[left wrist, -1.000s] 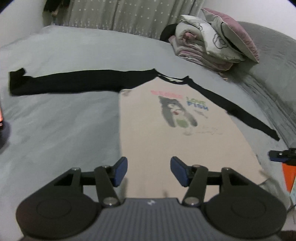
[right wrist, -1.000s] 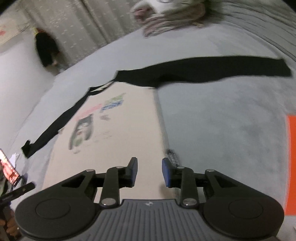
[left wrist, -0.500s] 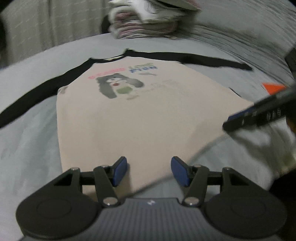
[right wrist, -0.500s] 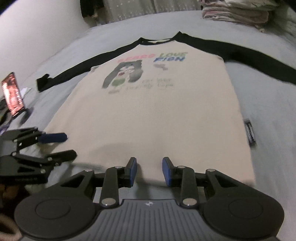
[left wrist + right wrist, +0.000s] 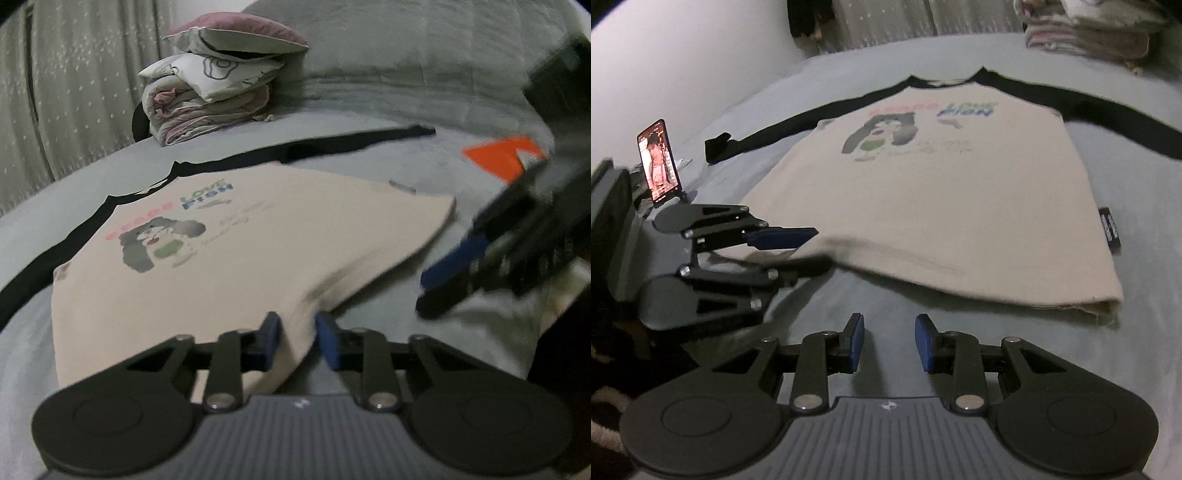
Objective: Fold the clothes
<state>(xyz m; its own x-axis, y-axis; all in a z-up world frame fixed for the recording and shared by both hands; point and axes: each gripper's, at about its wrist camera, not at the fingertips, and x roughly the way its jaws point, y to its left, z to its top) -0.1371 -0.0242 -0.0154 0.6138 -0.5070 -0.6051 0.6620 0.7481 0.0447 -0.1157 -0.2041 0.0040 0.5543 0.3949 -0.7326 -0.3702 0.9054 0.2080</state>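
Pinching toward the hem, the left hand-held gripper (image 5: 297, 338) has the near-left corner of the cream shirt (image 5: 258, 236) bunched up between its blue pads, jaws closing on the cloth; in the right wrist view it (image 5: 809, 251) lies rolled on its side, one finger over the hem and one under; right hand-held gripper (image 5: 889, 341) pointed low over bare bedding, just short of the hem, jaws partly spread with nothing between them; in the left wrist view it (image 5: 443, 280) enters from the right edge, blurred, body cut off by the frame.

Shirt lies flat and face-up on the grey bed (image 5: 1126, 192), black sleeves stretched out to both sides; the sleeve toward the right of the right wrist view runs out of frame; chest print smeared, the lettering only partly legible; small black label (image 5: 1110, 229) sticks out at the side seam.

Hem slightly lifted and rumpled at the pinched corner, its far corner (image 5: 1104, 306) lying loose; open bedding around the shirt on all sides; lit phone (image 5: 659, 162) propped near the left sleeve end; folded bedding stack (image 5: 214, 96) well beyond the collar; orange patch (image 5: 502, 158) by the right edge, unidentifiable.
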